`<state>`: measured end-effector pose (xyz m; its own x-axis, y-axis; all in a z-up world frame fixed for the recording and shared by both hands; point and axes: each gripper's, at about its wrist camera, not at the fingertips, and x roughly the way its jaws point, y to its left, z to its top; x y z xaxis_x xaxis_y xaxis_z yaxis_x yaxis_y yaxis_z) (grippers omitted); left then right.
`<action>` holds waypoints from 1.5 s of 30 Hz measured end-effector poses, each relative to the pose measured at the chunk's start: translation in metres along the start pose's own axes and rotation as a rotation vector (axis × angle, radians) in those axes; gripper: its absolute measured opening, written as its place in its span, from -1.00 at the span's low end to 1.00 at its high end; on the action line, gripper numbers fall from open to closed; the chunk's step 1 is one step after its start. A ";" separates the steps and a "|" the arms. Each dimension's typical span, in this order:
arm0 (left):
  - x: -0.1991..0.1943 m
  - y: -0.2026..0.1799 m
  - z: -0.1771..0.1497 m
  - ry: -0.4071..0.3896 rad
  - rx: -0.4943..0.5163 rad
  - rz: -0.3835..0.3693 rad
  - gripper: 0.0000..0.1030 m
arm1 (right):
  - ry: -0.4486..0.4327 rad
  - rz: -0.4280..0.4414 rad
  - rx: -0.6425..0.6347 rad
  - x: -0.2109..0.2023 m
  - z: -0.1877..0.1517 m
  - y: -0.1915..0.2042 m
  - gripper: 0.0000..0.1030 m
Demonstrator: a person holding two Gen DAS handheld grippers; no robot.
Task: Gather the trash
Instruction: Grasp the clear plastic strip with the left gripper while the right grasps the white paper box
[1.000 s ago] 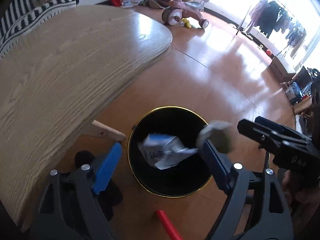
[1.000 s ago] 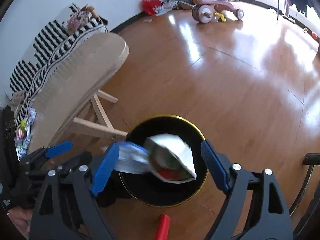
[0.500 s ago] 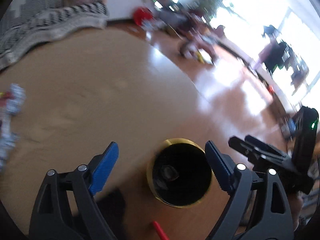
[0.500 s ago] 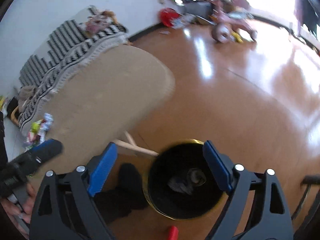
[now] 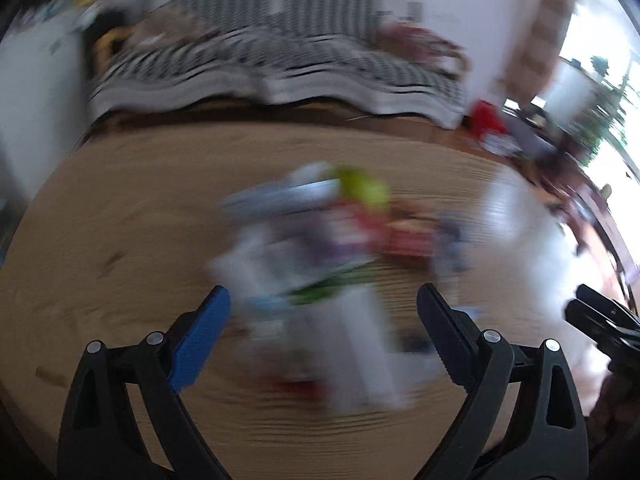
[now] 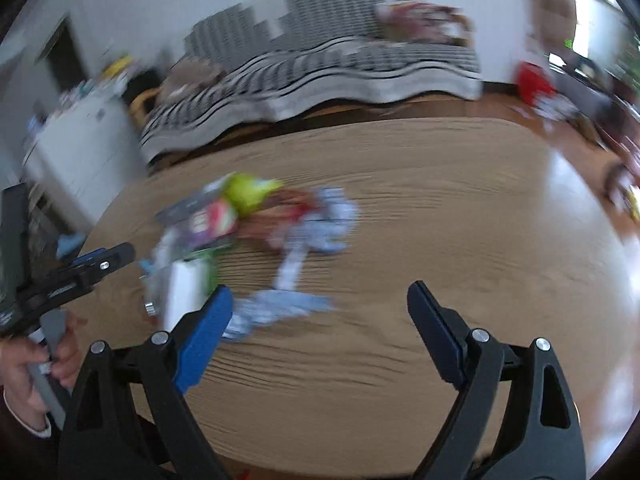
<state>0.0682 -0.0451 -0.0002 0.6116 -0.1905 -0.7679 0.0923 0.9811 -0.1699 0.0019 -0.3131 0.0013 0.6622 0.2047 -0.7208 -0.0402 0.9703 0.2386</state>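
A heap of trash point(image 5: 320, 248) lies on the round wooden table point(image 5: 120, 240): colourful wrappers, a green-yellow piece and white and blue packets, all blurred by motion. The same heap shows left of centre in the right wrist view point(image 6: 248, 232), with a crumpled blue-white wrapper point(image 6: 280, 308) nearest. My left gripper point(image 5: 322, 320) is open and empty, just short of the heap. My right gripper point(image 6: 318, 316) is open and empty above the table, the blue-white wrapper beside its left finger. The bin is out of view.
A black-and-white striped sofa point(image 5: 280, 64) stands behind the table. A white cabinet point(image 6: 80, 140) is at the left. Red items and toys point(image 6: 536, 80) lie on the floor at the right. The other gripper point(image 5: 600, 320) shows at the right edge.
Both grippers have swung up from over the black bin to face the table top and the heap of trash. Both stay open; the pieces dropped a second ago lie in the bin.
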 end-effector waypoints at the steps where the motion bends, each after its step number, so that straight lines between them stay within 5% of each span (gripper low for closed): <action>1: 0.003 0.018 -0.001 0.010 -0.038 0.015 0.78 | 0.011 0.013 -0.034 0.013 0.004 0.020 0.66; 4: 0.009 0.052 -0.003 0.035 -0.101 0.044 0.77 | 0.041 0.035 -0.097 0.035 0.002 0.057 0.66; 16: 0.027 0.078 -0.018 0.098 -0.248 -0.007 0.78 | 0.125 0.073 -0.222 0.086 -0.023 0.140 0.66; 23: 0.023 0.078 -0.018 0.083 -0.253 0.001 0.78 | 0.178 0.027 -0.308 0.117 -0.037 0.160 0.35; 25: 0.024 0.076 -0.019 0.083 -0.246 0.007 0.78 | 0.200 0.026 -0.321 0.126 -0.041 0.160 0.08; 26: 0.024 0.076 -0.020 0.083 -0.244 0.008 0.78 | 0.207 0.038 -0.319 0.128 -0.042 0.160 -0.27; 29: 0.026 0.073 -0.021 0.088 -0.236 0.007 0.78 | 0.188 0.079 -0.302 0.119 -0.043 0.155 -0.43; 40: 0.046 0.029 -0.035 0.122 -0.068 0.052 0.76 | 0.062 0.159 -0.114 0.068 -0.023 0.101 -0.56; 42: 0.052 0.019 -0.039 0.128 -0.028 0.071 0.63 | 0.052 0.163 -0.097 0.061 -0.022 0.095 -0.56; 45: 0.060 0.009 -0.044 0.134 0.003 0.086 0.14 | 0.050 0.172 -0.083 0.055 -0.021 0.089 -0.56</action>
<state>0.0711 -0.0492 -0.0744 0.5067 -0.1079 -0.8553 0.0461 0.9941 -0.0981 0.0191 -0.2131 -0.0312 0.6020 0.3727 -0.7062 -0.2128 0.9273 0.3080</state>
